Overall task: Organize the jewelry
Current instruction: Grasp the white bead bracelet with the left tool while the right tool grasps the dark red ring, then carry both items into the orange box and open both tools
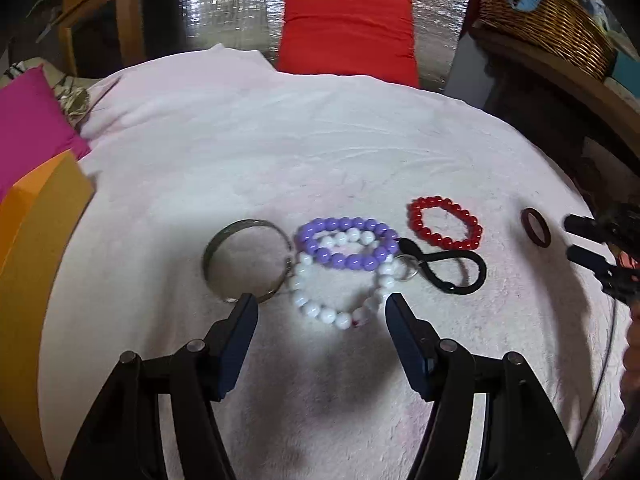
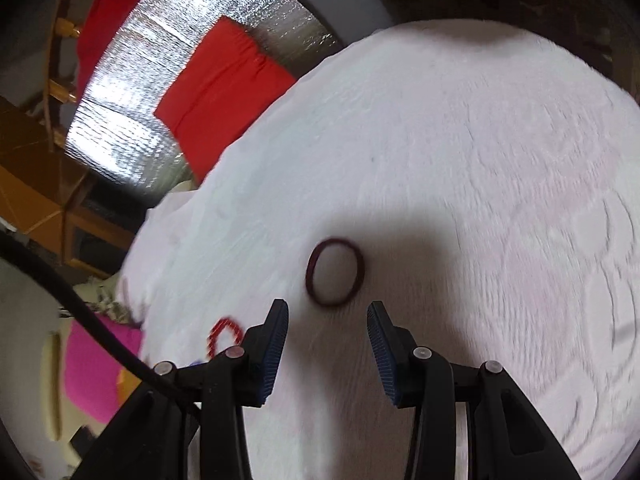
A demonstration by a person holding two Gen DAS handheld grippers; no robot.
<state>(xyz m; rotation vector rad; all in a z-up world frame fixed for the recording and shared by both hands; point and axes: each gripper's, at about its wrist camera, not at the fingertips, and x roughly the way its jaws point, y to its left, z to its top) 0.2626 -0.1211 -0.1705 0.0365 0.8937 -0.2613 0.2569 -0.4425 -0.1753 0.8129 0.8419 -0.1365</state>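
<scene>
My right gripper (image 2: 327,312) hangs open and empty over the dark ring (image 2: 335,272) on the pink towel (image 2: 460,160); I'd straddle its near rim, then pinch. My left gripper (image 1: 322,308), also apart, frames the white bead bracelet (image 1: 340,284), tangled with the purple one (image 1: 346,242).
</scene>
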